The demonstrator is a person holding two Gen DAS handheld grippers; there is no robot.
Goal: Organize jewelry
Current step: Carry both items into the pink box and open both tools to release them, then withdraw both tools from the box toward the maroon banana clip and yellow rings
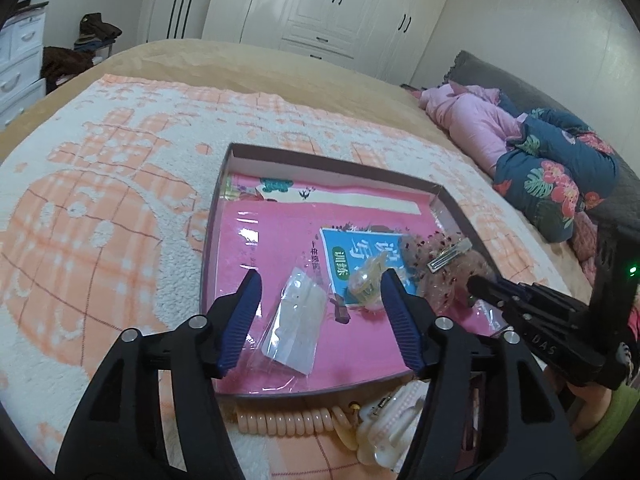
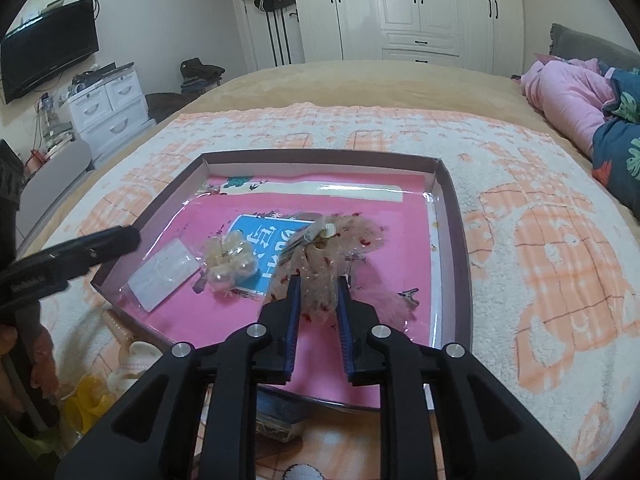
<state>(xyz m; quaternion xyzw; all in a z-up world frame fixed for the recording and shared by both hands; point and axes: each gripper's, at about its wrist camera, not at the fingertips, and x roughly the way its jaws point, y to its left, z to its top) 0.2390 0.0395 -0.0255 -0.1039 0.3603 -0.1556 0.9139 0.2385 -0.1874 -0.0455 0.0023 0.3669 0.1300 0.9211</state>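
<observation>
While hovering low over the shallow box (image 2: 452, 216), left claw (image 1: 320, 280) spread wide, blue pads (image 1: 244, 312) well apart and pressing on nothing. Between them, lying flat on the pink sheet (image 1: 360, 344) that lines the box, a clear plastic packet (image 1: 294, 328), apart from both pads. Just inside the right-hand pad, a small bag of pearly beads (image 1: 362, 286), resting partly on a blue label (image 1: 344, 256).

Right claw (image 2: 319, 282) only narrowly apart, with the sheer pink bow (image 2: 336, 240) bunched between its pads and touching both; pinched or merely lying there, cannot tell. Clipped to the bow's top, a flat metal hair clip (image 1: 450, 254). Just beside the bow on its right, a fluffy pink piece with a small dark clip (image 2: 400, 300), also inside the box.

Outside the box, against its near wall, a peach coiled hair tie (image 1: 280, 420) and pale claw clips (image 1: 384, 432), lying on the orange-and-white blanket (image 2: 540, 240). Beneath that, a tan bed cover (image 2: 360, 84). Farther off, folded pink and floral bedding (image 1: 520, 140) and white wardrobes (image 2: 420, 8).
</observation>
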